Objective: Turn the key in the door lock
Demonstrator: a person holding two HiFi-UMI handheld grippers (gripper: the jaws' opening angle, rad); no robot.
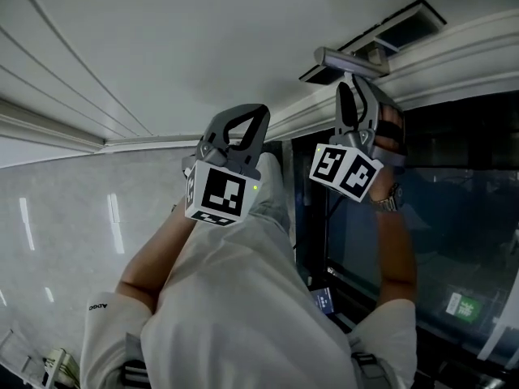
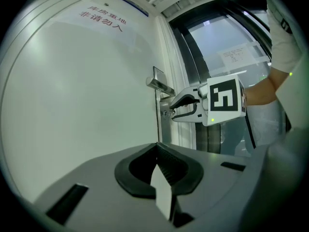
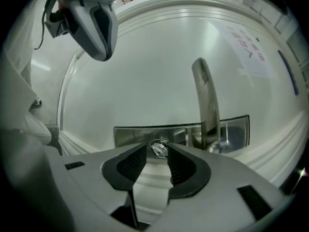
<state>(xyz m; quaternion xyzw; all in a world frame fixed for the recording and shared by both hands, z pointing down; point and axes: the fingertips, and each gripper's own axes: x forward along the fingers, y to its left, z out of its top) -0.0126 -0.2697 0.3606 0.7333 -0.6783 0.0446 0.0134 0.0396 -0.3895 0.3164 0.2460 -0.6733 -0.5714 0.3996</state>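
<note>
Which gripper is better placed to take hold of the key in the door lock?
The right gripper: its open jaws flank the key in the lock plate. The left gripper is shut and hangs back from the door.

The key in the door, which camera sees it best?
The right gripper view: the key sits close up in the lock plate, between the right gripper's open jaws. The left gripper view shows it only tiny, at that gripper's tips. In the head view it is hidden.
</note>
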